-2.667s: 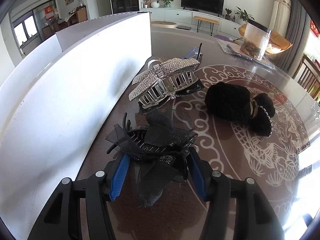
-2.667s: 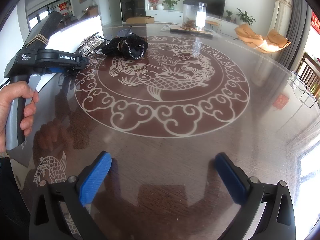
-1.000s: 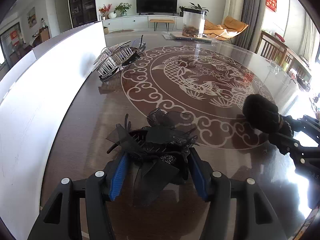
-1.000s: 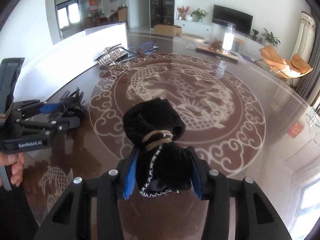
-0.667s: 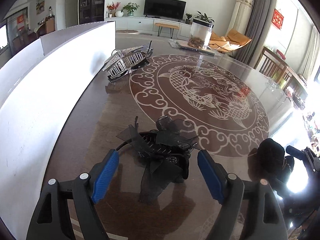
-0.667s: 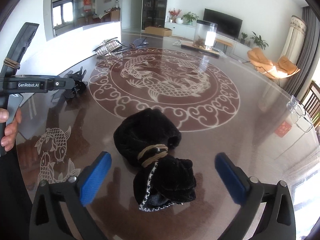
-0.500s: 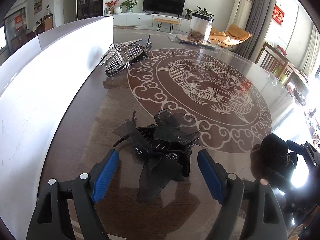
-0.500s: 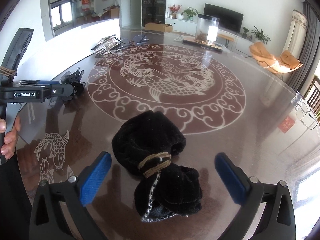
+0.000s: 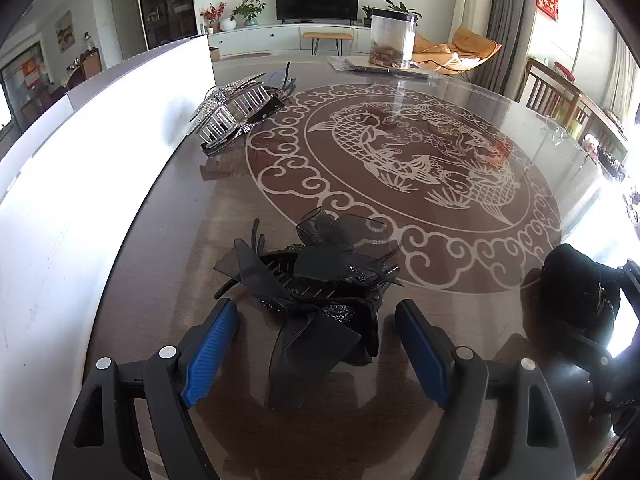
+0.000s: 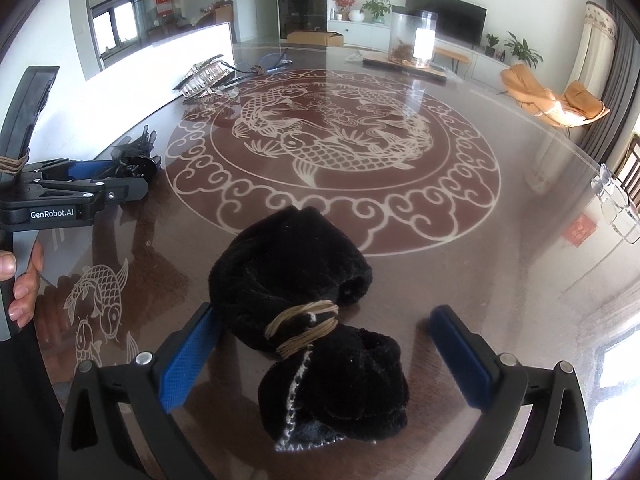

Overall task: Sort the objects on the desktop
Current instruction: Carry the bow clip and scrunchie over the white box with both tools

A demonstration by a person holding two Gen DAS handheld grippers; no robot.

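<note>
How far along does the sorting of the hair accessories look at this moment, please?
Done: the black bow hair clip and the black plush scrunchie lie on the table, each between open jaws. In hand: nothing; left gripper and right gripper grip nothing. Left: the rhinestone claw clip by the white board.

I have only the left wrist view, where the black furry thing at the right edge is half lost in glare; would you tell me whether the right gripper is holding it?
Observer: No. The right gripper is open, and the black furry hair tie lies on the table between its pads.
Operator: Thank you. Is anything wrapped around it?
Observer: Yes, a tan cord is wound around its narrow middle.
Operator: And what does that view show of my own side?
Observer: A hand at the left edge grips the handle of the left gripper.
</note>
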